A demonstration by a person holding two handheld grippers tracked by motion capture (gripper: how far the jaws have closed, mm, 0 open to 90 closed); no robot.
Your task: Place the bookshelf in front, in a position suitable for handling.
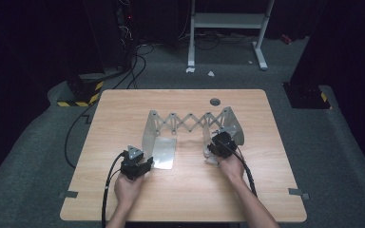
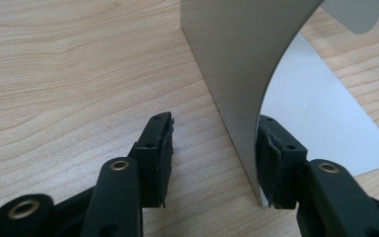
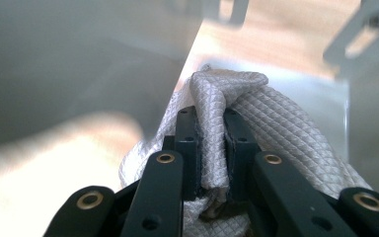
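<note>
Both my grippers work at a silver metal folding rack with a scissor-lattice back (image 1: 190, 121) on a light wooden table (image 1: 180, 194).

My right gripper (image 3: 209, 128) is clamped on a bunched fold of white quilted cloth (image 3: 276, 128), which lies on the rack's right base plate, beside its right upright wall. My left gripper (image 2: 214, 148) straddles the lower edge of the rack's left upright panel (image 2: 237, 64); one jaw's pad lies against the panel, the other stands clear of it on the table side.

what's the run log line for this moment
left gripper: jaws astride metal rack upright plate, one pad touching | right gripper: shut on white cloth | table: rack extended
</note>
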